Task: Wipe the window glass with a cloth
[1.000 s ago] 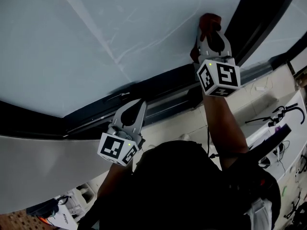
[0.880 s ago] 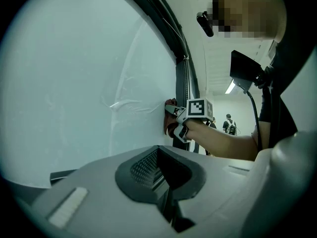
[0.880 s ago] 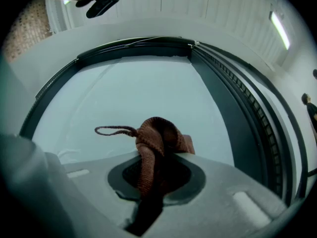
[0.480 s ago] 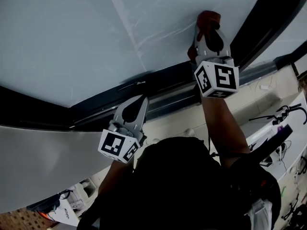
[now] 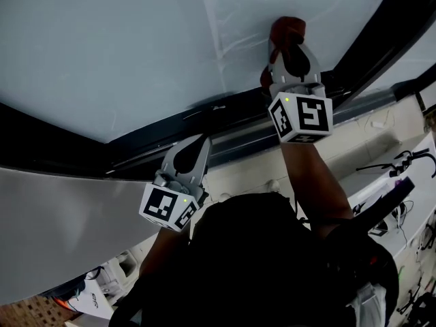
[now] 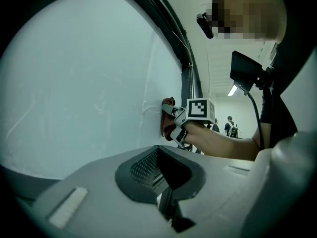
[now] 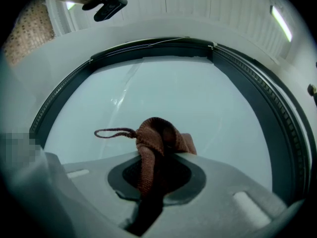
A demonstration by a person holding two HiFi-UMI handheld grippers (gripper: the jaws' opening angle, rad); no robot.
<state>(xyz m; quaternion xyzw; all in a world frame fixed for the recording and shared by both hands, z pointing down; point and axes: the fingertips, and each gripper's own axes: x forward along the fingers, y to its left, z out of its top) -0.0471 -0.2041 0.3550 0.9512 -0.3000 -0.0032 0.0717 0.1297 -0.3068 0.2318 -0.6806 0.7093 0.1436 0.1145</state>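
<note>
You face a large pane of pale window glass (image 5: 102,46) set in a dark frame (image 5: 68,152), with faint streaks (image 5: 228,43) crossing the pane near your right hand and a white ledge below the frame. Off to your right stands a white bench (image 5: 381,138) littered with dark cables, and a white box (image 5: 92,308) at lower left carries print too small to read. Your right gripper (image 5: 290,41) is raised to the pane close to its lower edge, near where the frame turns upward. Its jaws are clamped on the reddish-brown cloth (image 5: 285,27), which bunches out past the tips and presses on the glass. In the right gripper view the ribbed cloth (image 7: 156,143) fills the gap between the jaws, and a thin hanging loop (image 7: 111,132) sticks out to one side. Your left gripper (image 5: 198,142) sits lower, over the frame's bottom rail, well apart from the cloth; its jaws are closed together with nothing between them. The only markings that can be made out are the black-and-white squares on the right cube (image 5: 303,118) and the left cube (image 5: 167,208). In the left gripper view a few people (image 6: 230,125) stand far off under a ceiling light (image 6: 233,89).
</note>
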